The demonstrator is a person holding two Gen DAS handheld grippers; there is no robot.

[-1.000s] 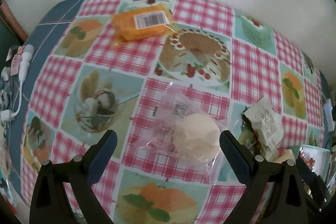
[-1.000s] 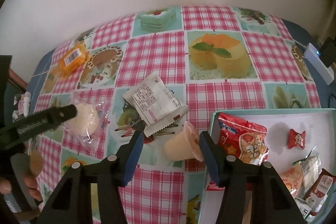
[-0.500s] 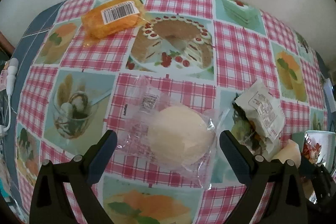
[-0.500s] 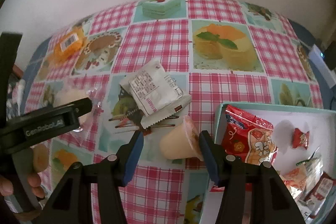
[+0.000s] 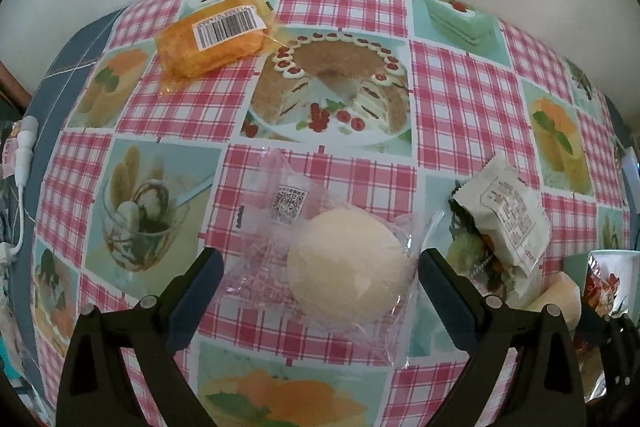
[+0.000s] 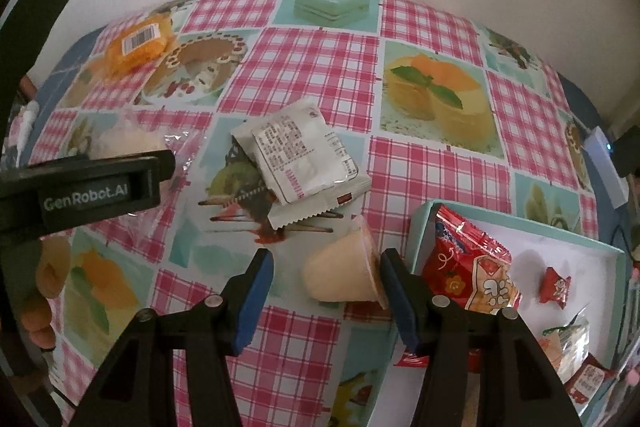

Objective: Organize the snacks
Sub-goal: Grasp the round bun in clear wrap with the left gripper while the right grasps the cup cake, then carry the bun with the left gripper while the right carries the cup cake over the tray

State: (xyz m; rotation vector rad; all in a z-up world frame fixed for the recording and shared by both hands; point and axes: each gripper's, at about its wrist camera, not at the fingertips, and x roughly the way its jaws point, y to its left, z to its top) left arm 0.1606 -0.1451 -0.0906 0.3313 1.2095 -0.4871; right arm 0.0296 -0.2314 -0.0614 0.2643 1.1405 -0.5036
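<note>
I see the bun [image 5: 347, 267], low centre in my left view, between my left gripper's [image 5: 318, 277] spread jaws — untouched. The cup [image 6: 344, 273] lies bottom centre on the desk [image 6: 312, 67], inside my right gripper [image 6: 326, 283] — spread, right pad beside its rim.

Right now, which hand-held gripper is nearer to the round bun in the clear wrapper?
Left. The left hand-held gripper straddles the bun, jaws open. The right hand-held gripper sits around the pudding cup.
</note>
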